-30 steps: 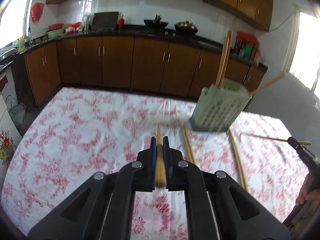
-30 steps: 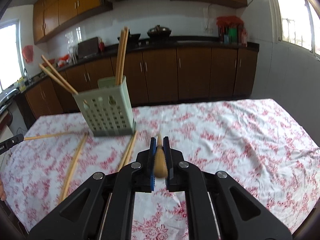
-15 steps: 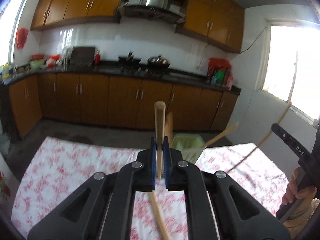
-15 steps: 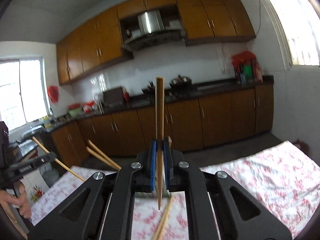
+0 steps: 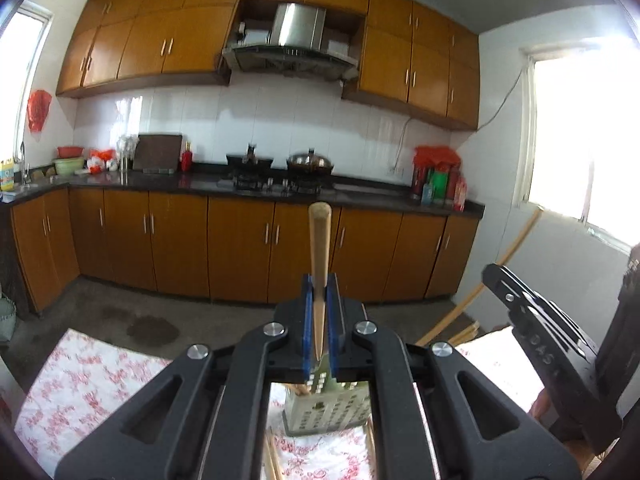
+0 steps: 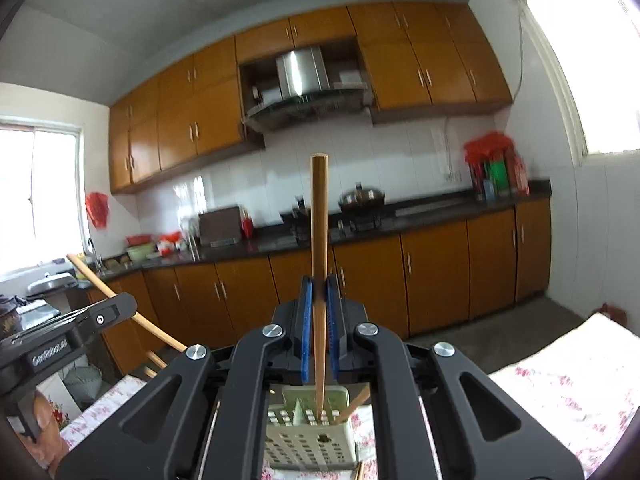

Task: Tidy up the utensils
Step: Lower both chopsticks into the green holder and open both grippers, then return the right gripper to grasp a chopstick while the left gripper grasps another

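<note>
Through the left wrist view, my left gripper [image 5: 319,312] has its fingers clamped on a chopstick [image 5: 319,248] standing upright above the green holder [image 5: 326,408] on the tabletop [image 5: 92,380]; it could miss the opening if I tilt. Through the right wrist view, my right gripper [image 6: 319,320] pinches another chopstick [image 6: 320,240], tip over the holder [image 6: 308,432]; a second ago both were low over the cloth.

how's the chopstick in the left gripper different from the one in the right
The left chopstick rises only as high as the lower cabinets in its view; the right chopstick reaches the backsplash. The left one's tip ends between the jaws; the right one's tip hangs over the green holder. Both are wooden, upright and clamped in shut jaws.
</note>
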Demonstrator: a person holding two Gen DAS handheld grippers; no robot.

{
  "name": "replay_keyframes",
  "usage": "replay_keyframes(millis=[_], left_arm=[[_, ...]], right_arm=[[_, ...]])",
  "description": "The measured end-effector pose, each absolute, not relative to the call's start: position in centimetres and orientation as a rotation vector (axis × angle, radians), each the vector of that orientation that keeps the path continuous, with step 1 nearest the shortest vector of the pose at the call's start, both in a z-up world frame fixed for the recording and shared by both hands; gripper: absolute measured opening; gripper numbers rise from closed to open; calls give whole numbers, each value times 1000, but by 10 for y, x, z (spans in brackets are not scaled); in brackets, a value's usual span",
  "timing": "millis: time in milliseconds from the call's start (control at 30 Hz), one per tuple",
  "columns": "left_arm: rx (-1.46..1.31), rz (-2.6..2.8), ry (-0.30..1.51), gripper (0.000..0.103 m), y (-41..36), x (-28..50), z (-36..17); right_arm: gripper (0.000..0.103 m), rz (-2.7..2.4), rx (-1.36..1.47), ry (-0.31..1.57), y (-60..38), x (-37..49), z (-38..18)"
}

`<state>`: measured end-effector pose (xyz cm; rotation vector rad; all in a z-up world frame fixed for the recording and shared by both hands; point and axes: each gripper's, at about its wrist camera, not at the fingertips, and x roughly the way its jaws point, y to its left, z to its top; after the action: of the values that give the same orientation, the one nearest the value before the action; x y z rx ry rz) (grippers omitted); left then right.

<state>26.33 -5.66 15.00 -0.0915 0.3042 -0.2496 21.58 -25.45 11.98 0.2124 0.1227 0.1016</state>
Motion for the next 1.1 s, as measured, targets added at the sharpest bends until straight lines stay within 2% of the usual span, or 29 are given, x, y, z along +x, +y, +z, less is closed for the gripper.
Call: replay_keyframes(millis=[200, 267, 333, 367, 467, 600, 733, 800, 933, 1100], left_arm=[[-108, -245, 371, 8, -57, 283, 125], [-118, -247, 374, 8, -54, 284, 124], [-123, -254, 368, 8, -49, 280, 125], [-123, -255, 362, 8, -46, 278, 126], [-136, -265, 350, 10, -38, 265, 132], [-156, -262, 350, 31, -19, 234, 136], [-138, -206, 407, 41, 4, 202, 110], [-115, -170, 474, 42, 13, 194, 83], [-105, -140, 661, 42, 23, 191, 16], [-123, -149, 801, 41, 26, 184, -41]], right_arm=[[9, 118, 196, 202, -250, 224, 106], [12, 120, 186, 209, -248, 220, 108], [24, 118, 185, 202, -249, 215, 114], [26, 115, 186, 193, -253, 210, 118], [28, 96, 192, 178, -260, 195, 127], [28, 73, 217, 205, -274, 162, 125], [28, 62, 207, 344, -280, 148, 89], [27, 85, 194, 505, -276, 151, 47], [17, 165, 188, 773, -254, 157, -34], [17, 194, 168, 891, -228, 159, -73]])
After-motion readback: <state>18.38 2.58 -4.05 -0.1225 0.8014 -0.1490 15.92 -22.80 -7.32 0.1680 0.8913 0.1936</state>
